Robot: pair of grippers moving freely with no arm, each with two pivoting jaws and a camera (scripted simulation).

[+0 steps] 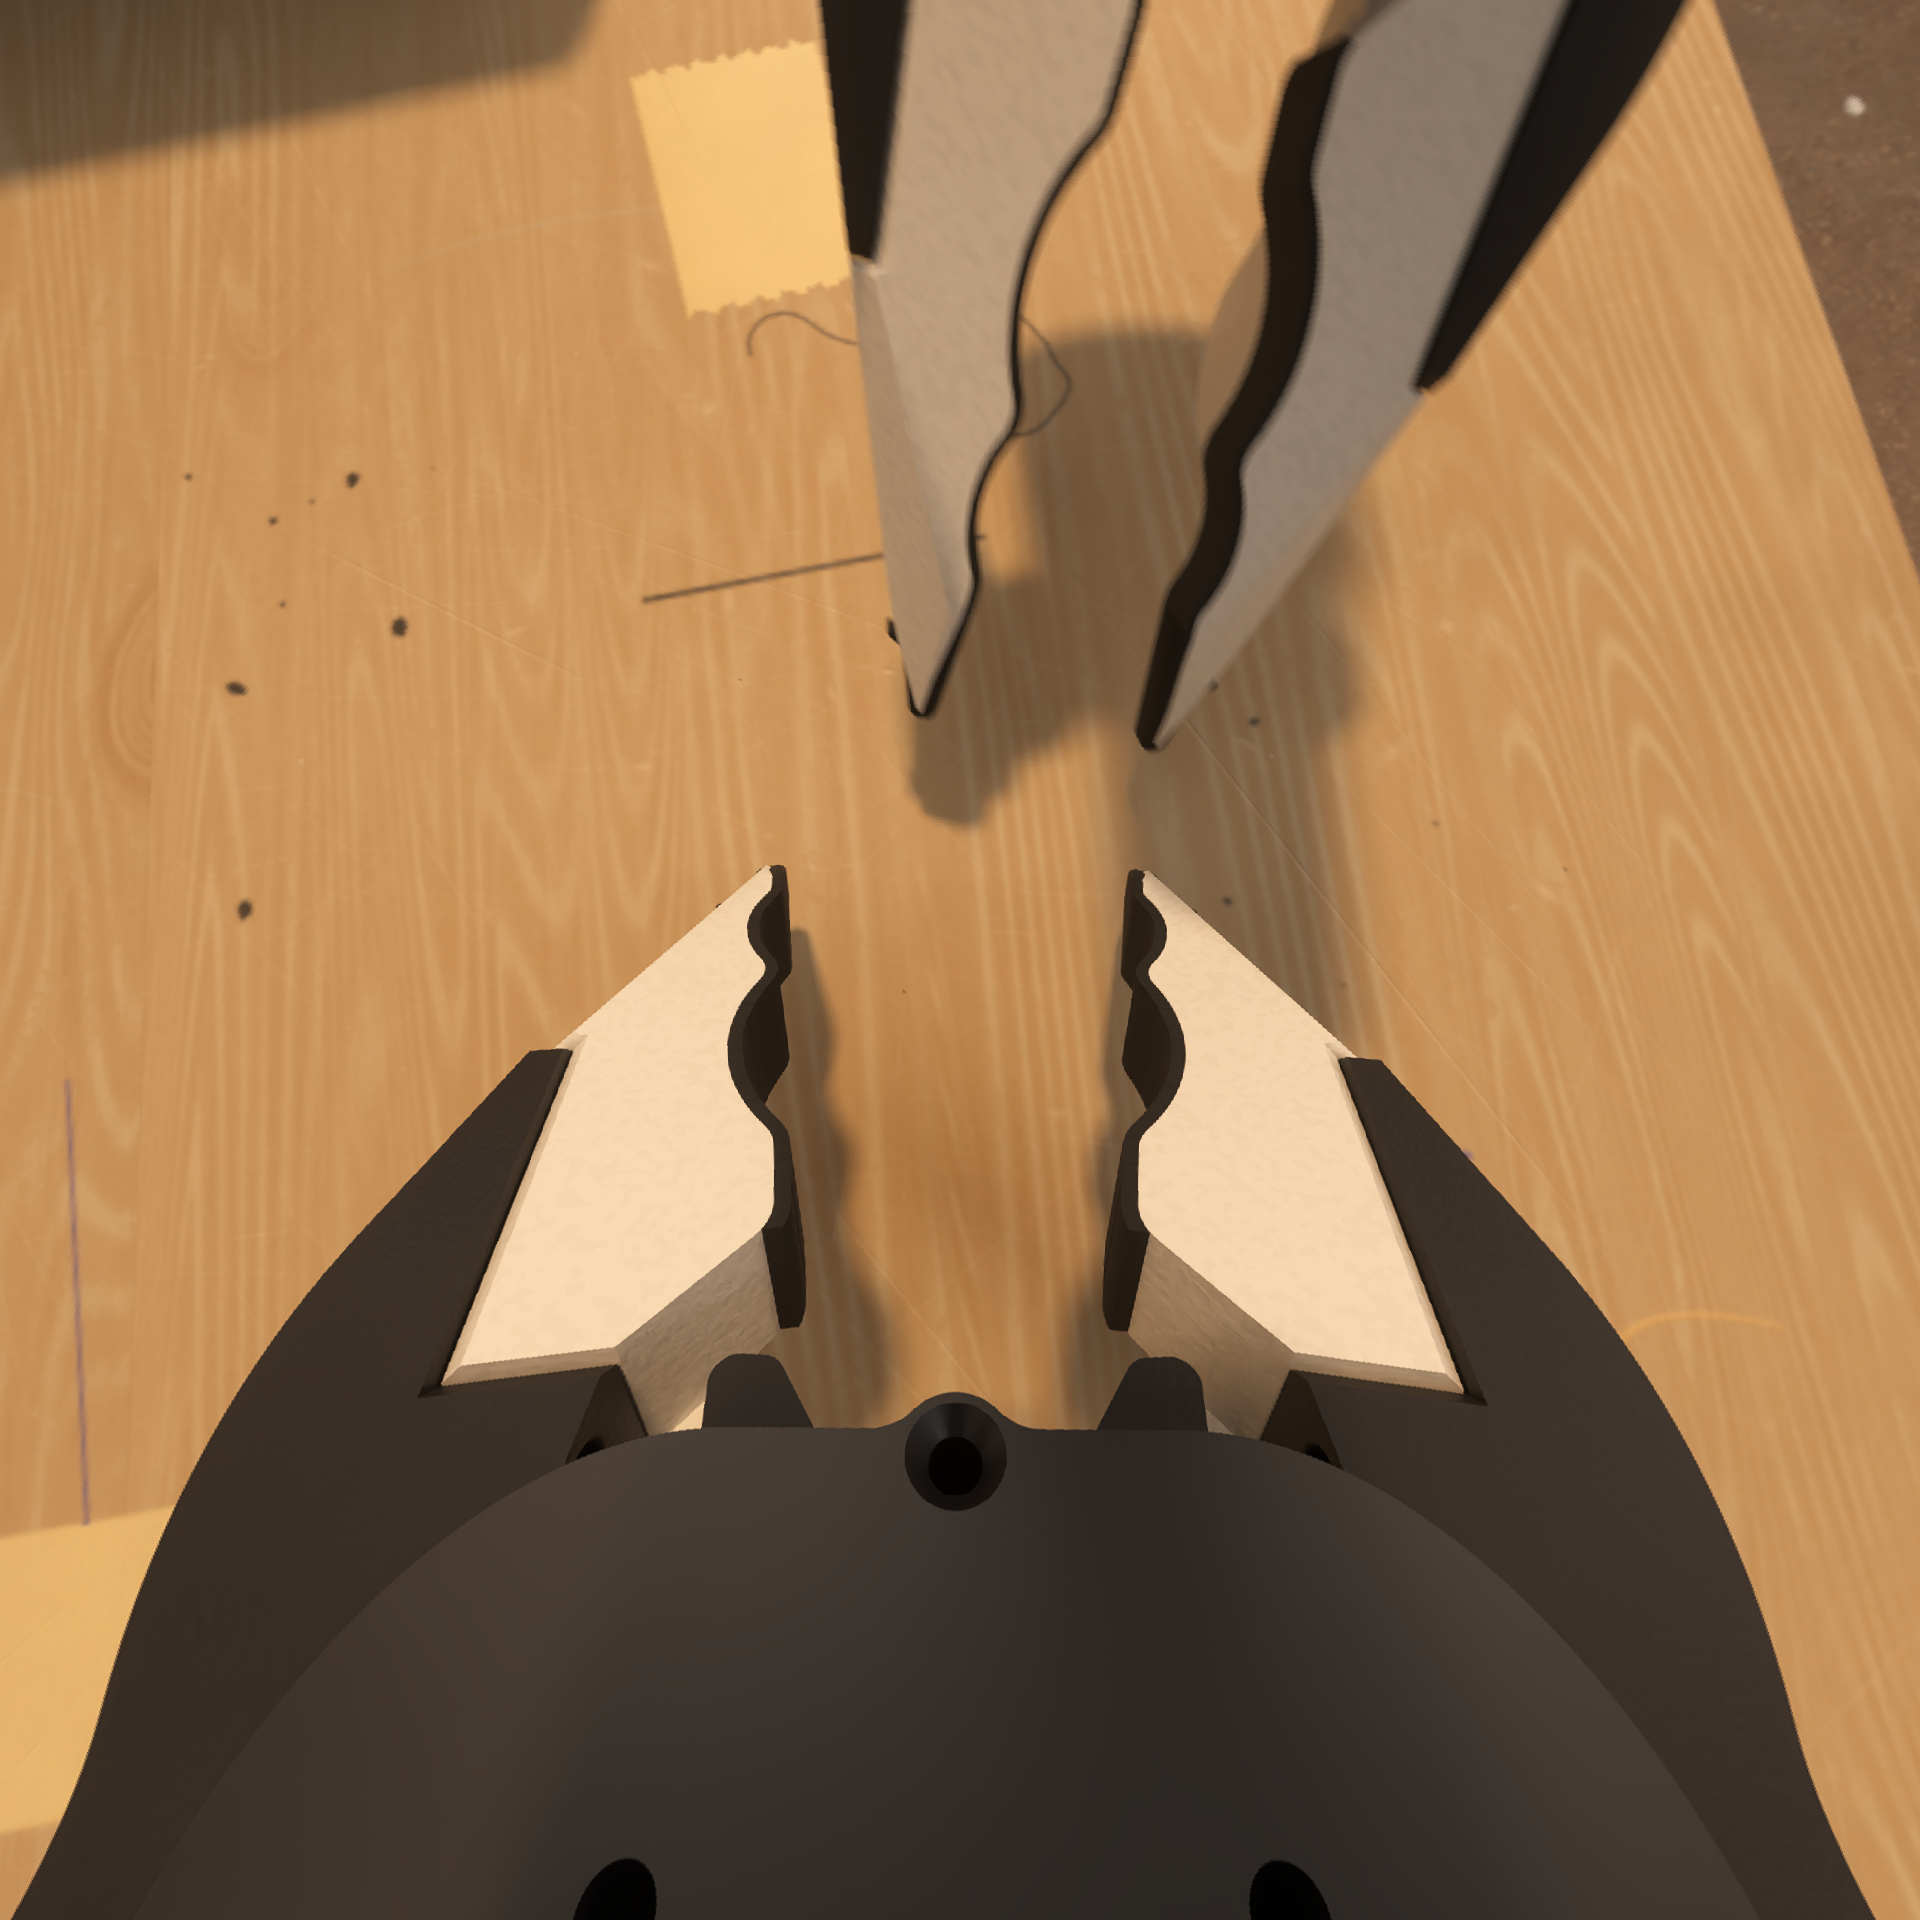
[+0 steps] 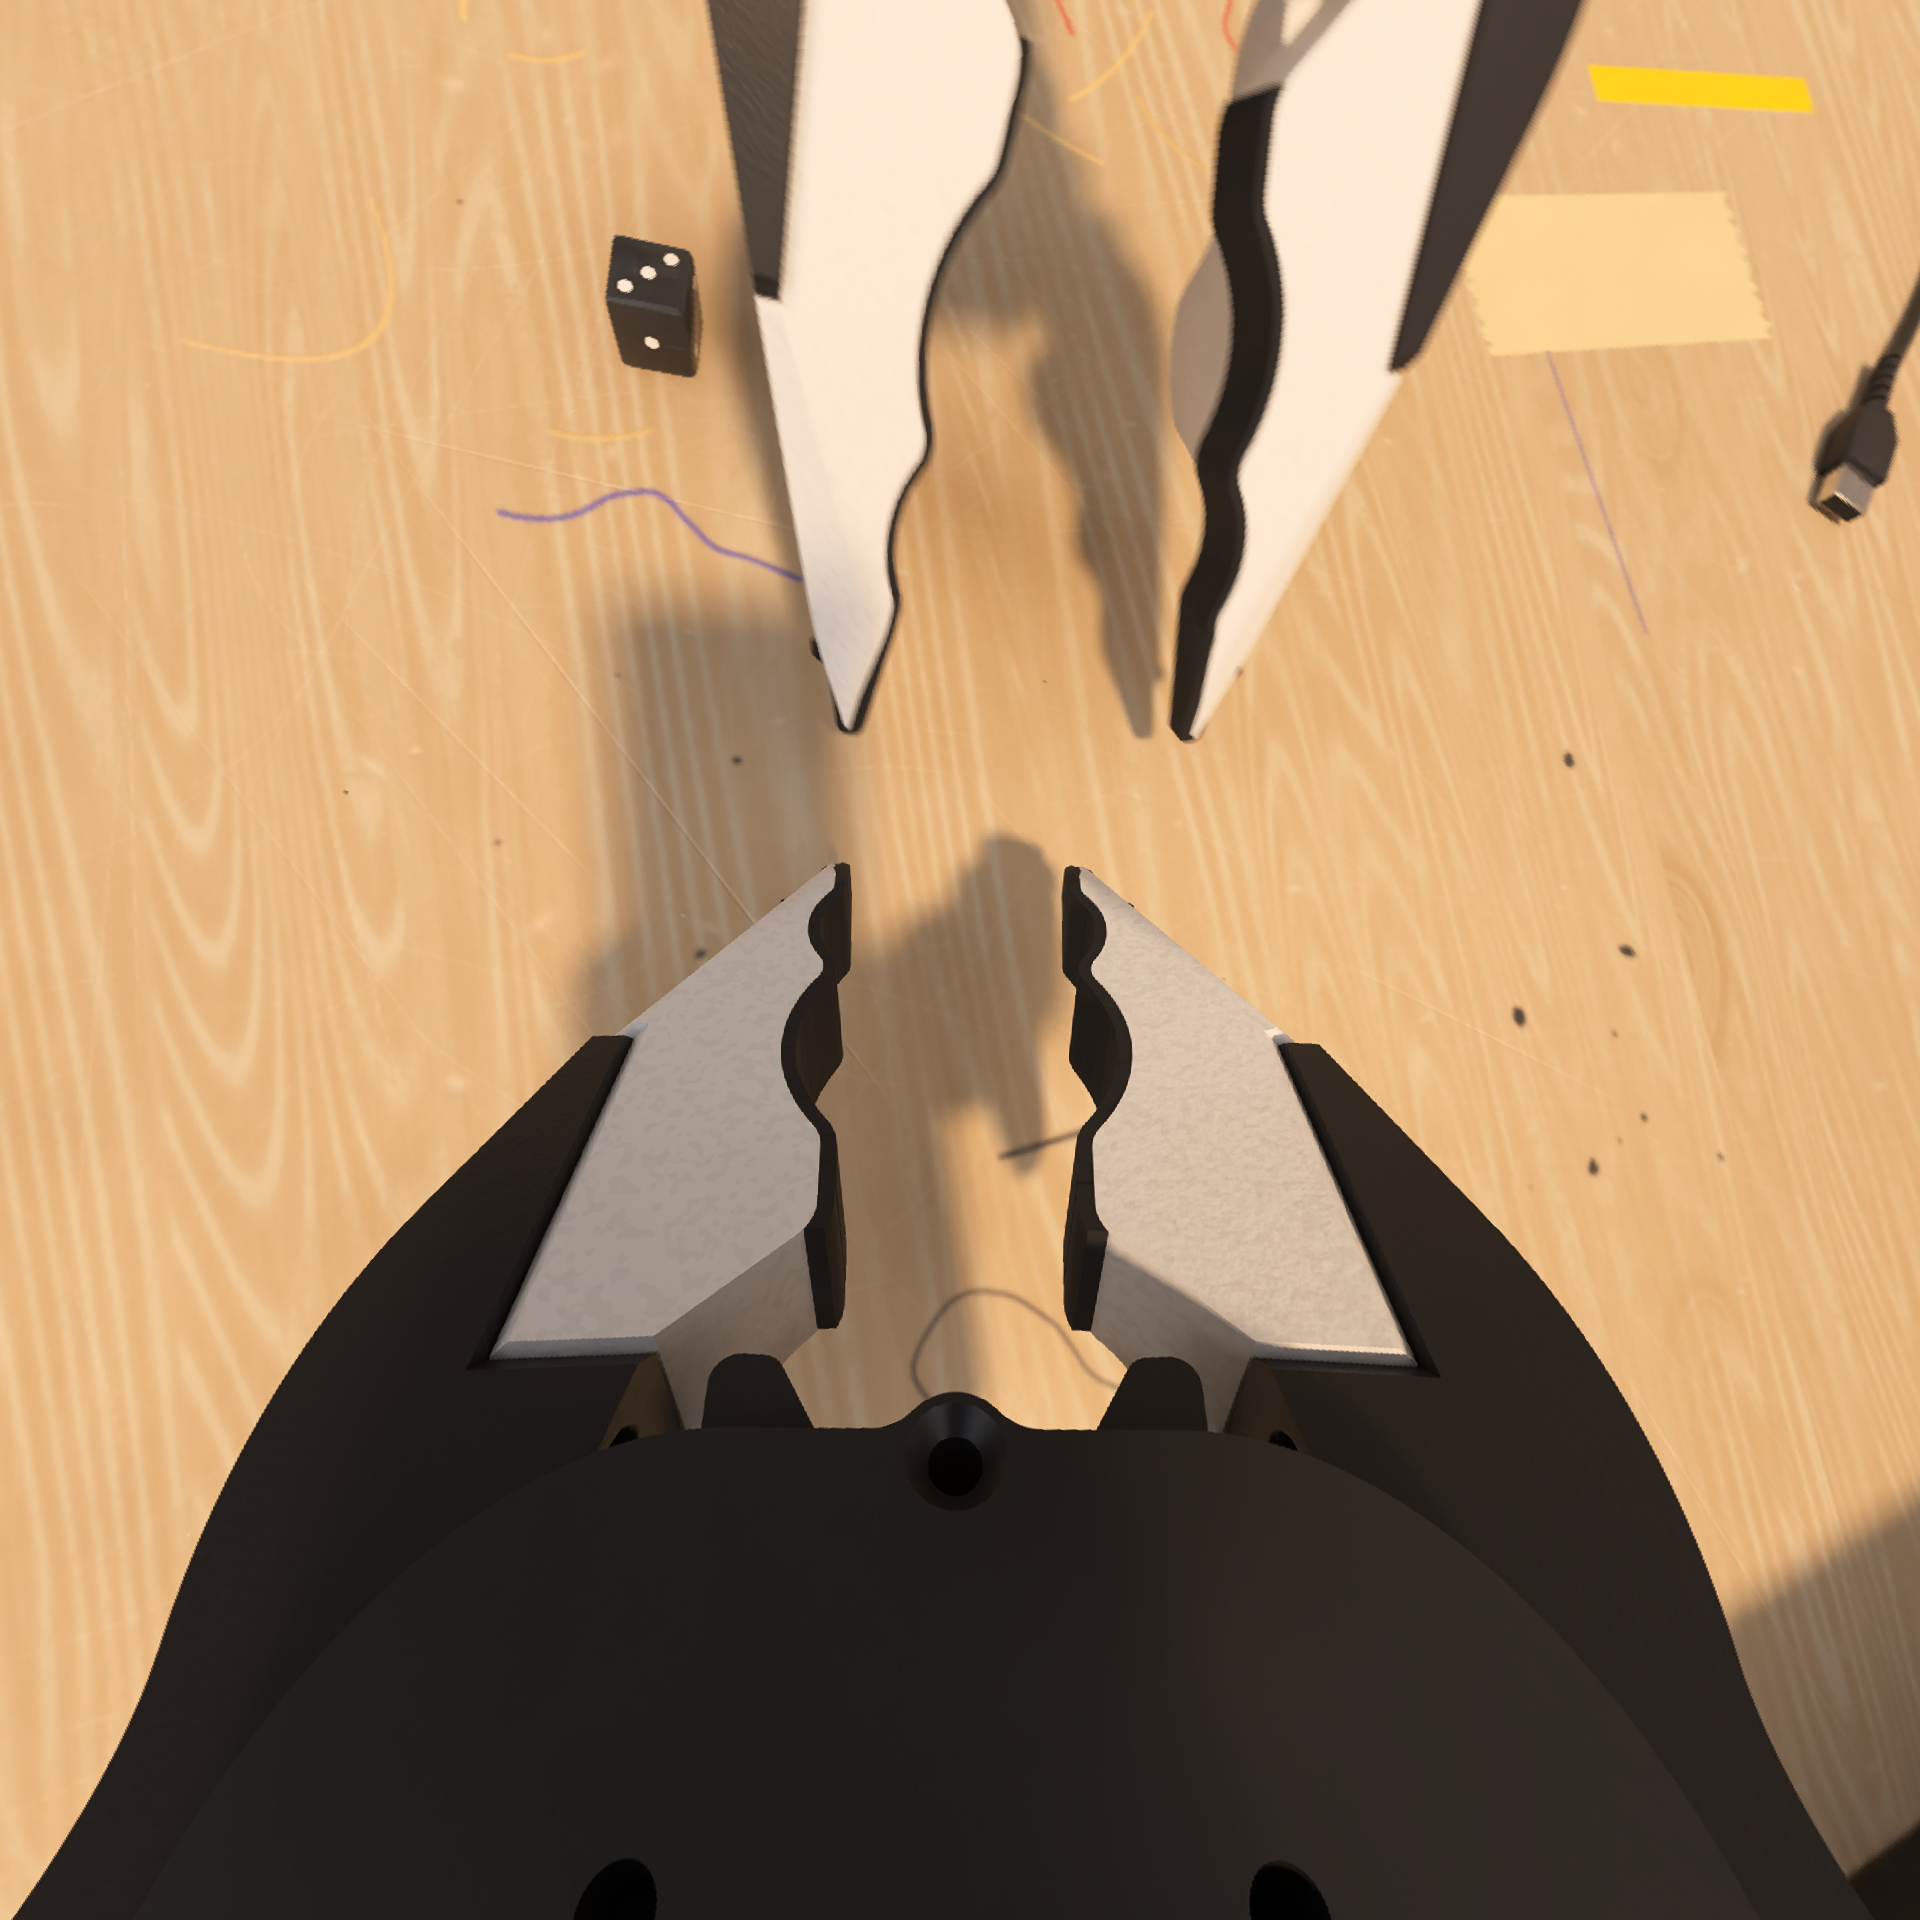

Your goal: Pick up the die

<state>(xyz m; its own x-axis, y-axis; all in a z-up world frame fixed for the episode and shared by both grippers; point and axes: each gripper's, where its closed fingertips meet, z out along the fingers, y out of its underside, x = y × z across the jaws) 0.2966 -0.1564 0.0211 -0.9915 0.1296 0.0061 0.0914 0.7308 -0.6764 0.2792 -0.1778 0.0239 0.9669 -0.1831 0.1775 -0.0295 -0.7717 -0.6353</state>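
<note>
A small black die (image 2: pixel 652 305) with white pips lies on the wooden table, in the right wrist view at the upper left. It does not show in the left wrist view. My right gripper (image 2: pixel 956 873) is open and empty, well short of the die and to its right. My left gripper (image 1: pixel 956 875) is open and empty over bare wood. The two grippers face each other tip to tip: the left one shows at the top of the right wrist view (image 2: pixel 1018 732), just right of the die, and the right one shows at the top of the left wrist view (image 1: pixel 1034 727).
A pale tape patch (image 1: pixel 743 177) lies at the upper left of the left wrist view, and also at the upper right of the right wrist view (image 2: pixel 1616 272). A yellow strip (image 2: pixel 1701 87) and a black cable plug (image 2: pixel 1860 457) lie at the far right. The table edge (image 1: pixel 1756 187) runs at the upper right.
</note>
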